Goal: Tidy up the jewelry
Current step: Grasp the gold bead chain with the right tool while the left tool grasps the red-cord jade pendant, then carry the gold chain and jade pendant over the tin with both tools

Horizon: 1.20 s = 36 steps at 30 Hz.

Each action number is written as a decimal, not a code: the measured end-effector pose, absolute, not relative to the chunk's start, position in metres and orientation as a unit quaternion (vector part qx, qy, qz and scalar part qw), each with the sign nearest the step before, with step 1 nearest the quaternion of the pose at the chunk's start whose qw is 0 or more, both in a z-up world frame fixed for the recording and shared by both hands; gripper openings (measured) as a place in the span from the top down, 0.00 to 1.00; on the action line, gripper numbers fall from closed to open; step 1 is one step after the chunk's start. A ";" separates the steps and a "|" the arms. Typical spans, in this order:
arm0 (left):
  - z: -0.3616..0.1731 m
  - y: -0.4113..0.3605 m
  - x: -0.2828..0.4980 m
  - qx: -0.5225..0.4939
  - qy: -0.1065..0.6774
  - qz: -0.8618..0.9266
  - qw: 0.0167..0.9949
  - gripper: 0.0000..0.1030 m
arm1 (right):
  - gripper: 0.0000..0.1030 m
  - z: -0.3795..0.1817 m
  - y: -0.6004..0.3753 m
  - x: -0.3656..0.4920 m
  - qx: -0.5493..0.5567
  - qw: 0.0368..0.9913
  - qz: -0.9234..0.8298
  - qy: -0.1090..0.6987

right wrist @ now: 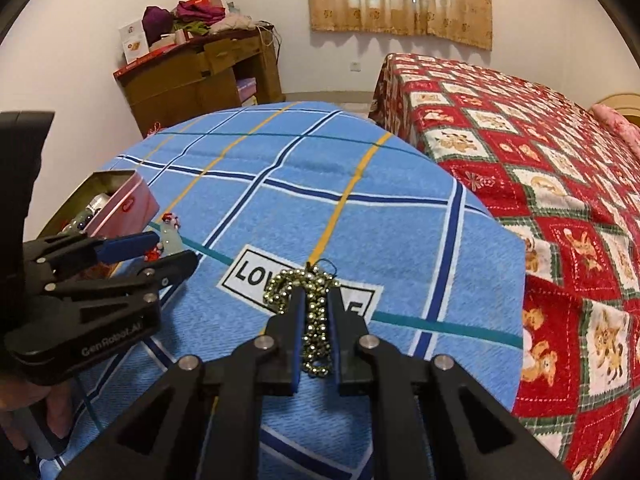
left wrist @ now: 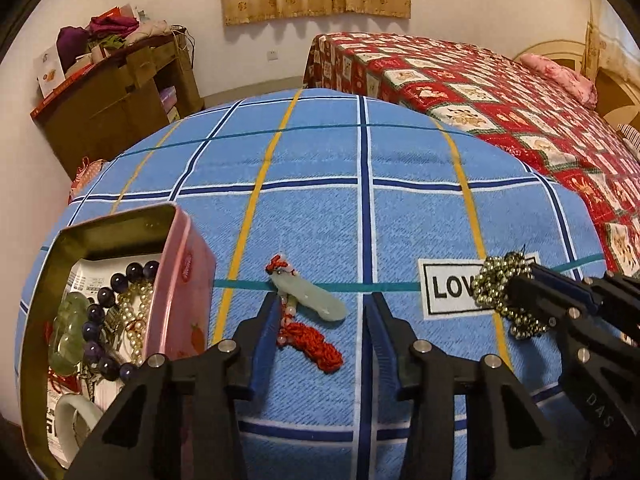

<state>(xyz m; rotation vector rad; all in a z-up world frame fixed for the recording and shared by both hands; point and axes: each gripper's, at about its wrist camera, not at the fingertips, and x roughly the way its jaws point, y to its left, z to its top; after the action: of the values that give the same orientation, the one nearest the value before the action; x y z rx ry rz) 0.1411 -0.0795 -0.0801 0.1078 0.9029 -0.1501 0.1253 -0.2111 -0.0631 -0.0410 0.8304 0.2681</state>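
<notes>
Left tool (left wrist: 320,320): jaws partly apart, set down over the jade pendant (left wrist: 316,300) with its red cord (left wrist: 316,346). The left pad sits at the pendant's near edge; no grip shown.

Right tool (right wrist: 316,332): jaws nearly shut, clamped on a gold bead chain (right wrist: 316,312), held just above the "LOVE" label (right wrist: 248,272) of the blue checked cloth (right wrist: 400,220).

Pink tin (left wrist: 188,280): open, just left of the left tool. It holds dark purple beads (left wrist: 104,312), pearls (left wrist: 138,320), pale green pieces (left wrist: 70,328) and a white bangle (left wrist: 76,412).

Progress, as judged: most items are boxed. The pendant still lies on the cloth and the chain is in hand but not yet in the tin.

Pose: both tools slant downward, side by side. The right is well apart from the tin, with the left tool between them.
</notes>
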 end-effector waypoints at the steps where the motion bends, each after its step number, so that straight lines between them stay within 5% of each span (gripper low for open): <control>1: -0.081 -0.077 0.143 0.042 0.435 -0.074 0.896 0.56 | 0.87 -0.063 -0.211 0.125 -0.020 0.906 0.131 0.402; 4: -0.081 -0.078 0.143 0.042 0.432 -0.075 0.898 0.56 | 0.87 -0.063 -0.211 0.125 -0.020 0.906 0.133 0.402; 8: -0.078 -0.082 0.133 0.050 0.430 -0.088 0.897 0.83 | 0.87 -0.063 -0.211 0.124 -0.021 0.906 0.135 0.401; 12: -0.077 -0.085 0.126 0.057 0.429 -0.093 0.897 0.89 | 0.87 -0.063 -0.210 0.123 -0.020 0.906 0.137 0.401; 36: -0.017 -0.057 0.078 0.055 0.357 -0.101 0.927 0.92 | 0.89 -0.020 -0.186 0.098 -0.010 0.921 0.198 0.336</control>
<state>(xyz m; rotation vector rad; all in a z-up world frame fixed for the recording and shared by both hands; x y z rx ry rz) 0.0778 -0.0572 -0.0169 0.1136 0.7320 -0.2073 0.0980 -0.1865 -0.0198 -0.0214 0.6895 0.4069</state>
